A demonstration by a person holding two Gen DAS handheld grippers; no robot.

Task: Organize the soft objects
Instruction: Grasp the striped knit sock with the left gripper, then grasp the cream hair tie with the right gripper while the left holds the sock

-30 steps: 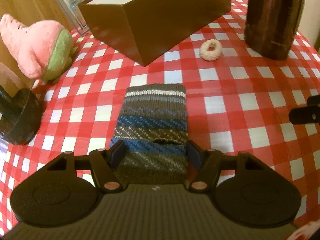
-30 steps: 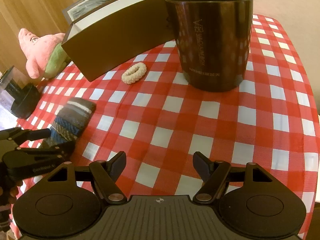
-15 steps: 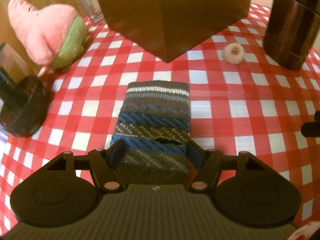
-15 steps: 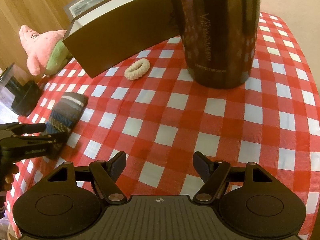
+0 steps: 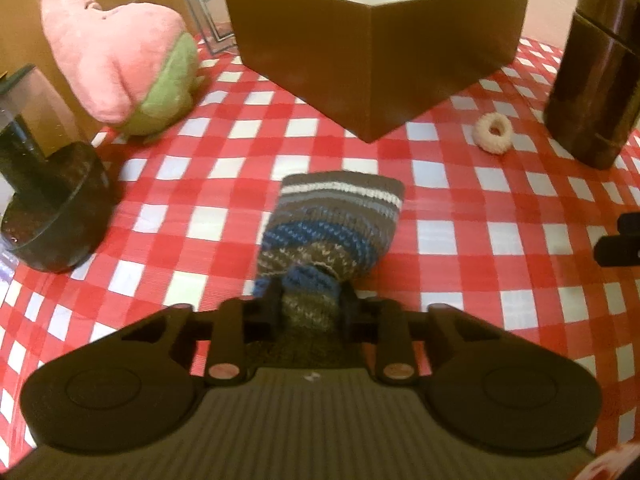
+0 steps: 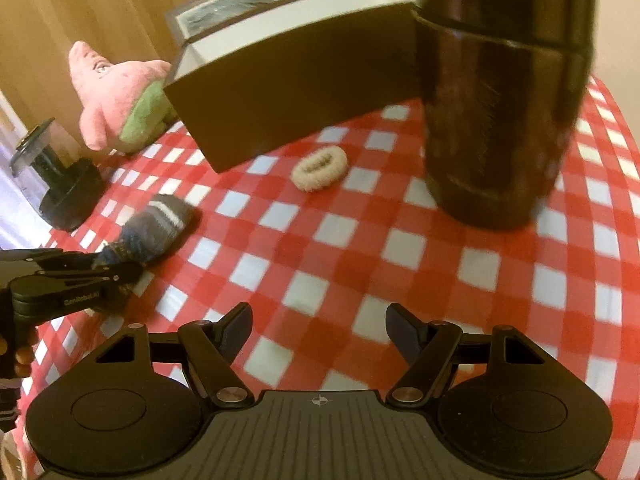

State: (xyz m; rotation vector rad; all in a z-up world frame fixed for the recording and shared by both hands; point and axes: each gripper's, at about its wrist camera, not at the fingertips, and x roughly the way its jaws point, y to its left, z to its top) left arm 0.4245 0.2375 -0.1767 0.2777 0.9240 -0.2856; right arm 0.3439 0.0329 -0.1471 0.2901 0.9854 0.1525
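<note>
One striped sock (image 5: 332,220) | long axis running away from me, cuff toward the brown box (image 5: 380,52) | my left gripper (image 5: 310,300) closing, pinching its near end | my right gripper (image 6: 320,328) spread, empty

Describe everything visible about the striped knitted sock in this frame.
The knitted sock is soft wool-like fabric striped brown, grey, blue and white, with a zigzag pattern. It lies on the red-and-white checked tablecloth, in front of the brown box. Its near end is bunched between the closing jaws of the left gripper, pinched narrow; the far end stays flat and wide.

Sock (image 5: 332,220) near end hidden behind left claw (image 5: 310,300); flask (image 6: 500,92) top cropped, blurred.
</note>
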